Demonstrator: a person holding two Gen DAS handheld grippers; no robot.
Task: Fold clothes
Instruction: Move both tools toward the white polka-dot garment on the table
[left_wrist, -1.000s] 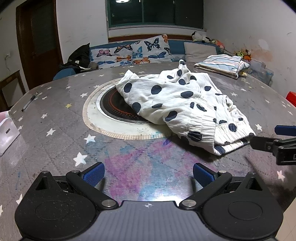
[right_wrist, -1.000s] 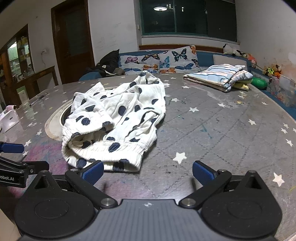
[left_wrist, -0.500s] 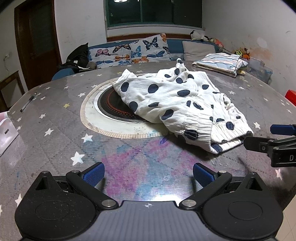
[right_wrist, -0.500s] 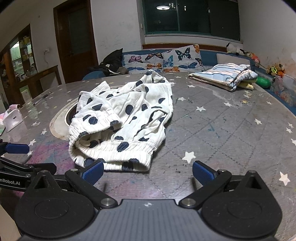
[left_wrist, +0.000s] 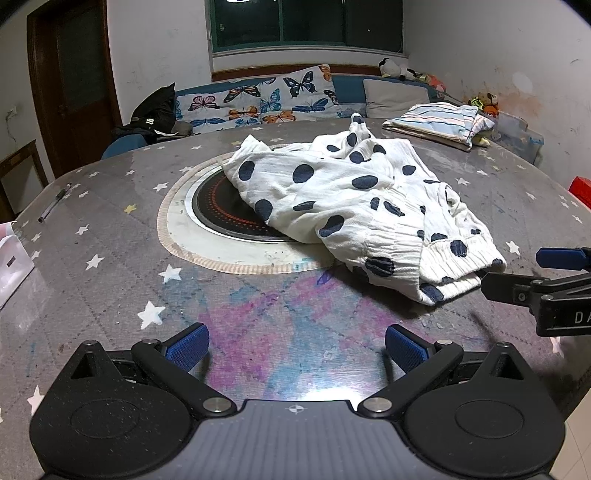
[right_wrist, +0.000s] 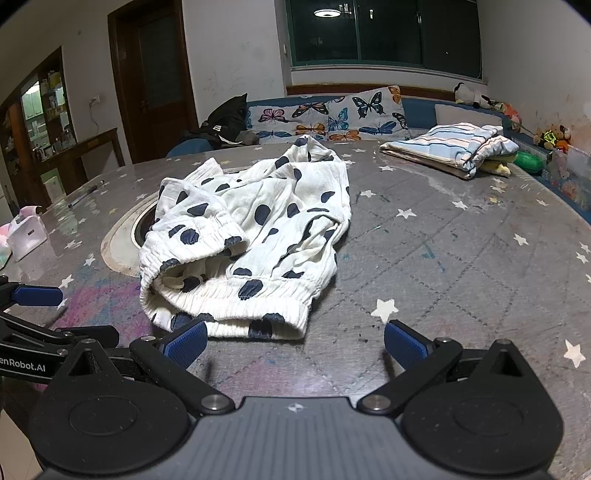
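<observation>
White trousers with dark blue dots (left_wrist: 354, 206) lie crumpled on the round grey star-patterned table (left_wrist: 110, 229), partly over its round centre hotplate (left_wrist: 221, 210). The elastic waistband (right_wrist: 236, 306) faces me. My left gripper (left_wrist: 295, 347) is open and empty, low over the table to the left of the waistband. My right gripper (right_wrist: 293, 341) is open and empty, its left pad (right_wrist: 184, 341) just at the waistband's front edge. The right gripper also shows at the right edge of the left wrist view (left_wrist: 546, 280), and the left gripper at the left edge of the right wrist view (right_wrist: 33, 314).
A folded striped garment (right_wrist: 454, 149) lies at the table's far right. A pen (left_wrist: 53, 203) and a white-pink box (right_wrist: 27, 232) are on the left side. A sofa with butterfly cushions (left_wrist: 258, 101) stands behind the table.
Both grippers have moved forward towards the trousers, which look larger and nearer now. The trousers have not moved. Both grippers stay open.
</observation>
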